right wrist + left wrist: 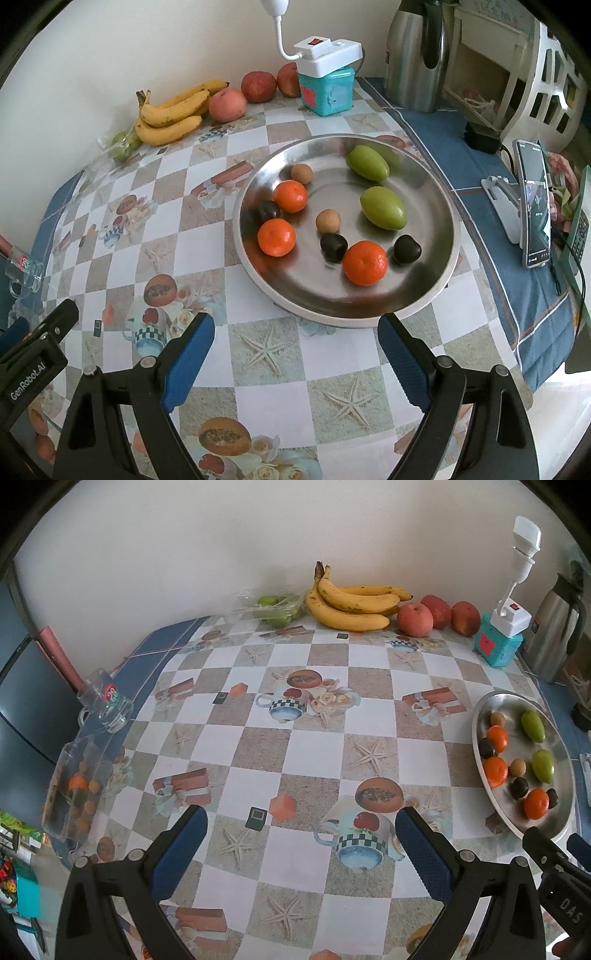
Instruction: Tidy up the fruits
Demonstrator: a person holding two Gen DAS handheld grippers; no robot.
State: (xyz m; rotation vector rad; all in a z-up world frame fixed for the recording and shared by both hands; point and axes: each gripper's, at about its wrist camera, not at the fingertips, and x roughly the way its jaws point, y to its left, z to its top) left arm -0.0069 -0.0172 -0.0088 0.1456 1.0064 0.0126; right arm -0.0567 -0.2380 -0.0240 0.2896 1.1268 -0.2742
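on the counter [280, 369], both the left gripper [301, 836] and right gripper [295, 343] hang spread apart, empty; best to centre over the near orange [365, 263] in the tray [439, 291] before closing gently.

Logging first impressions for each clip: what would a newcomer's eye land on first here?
The round shiny steel plate in front of the right gripper, dotted with small bright orange tangerines, green oval fruits and dark round fruits. Then the bunch of yellow bananas beside red apples against the far wall. Both grippers' jaws stand open and empty.
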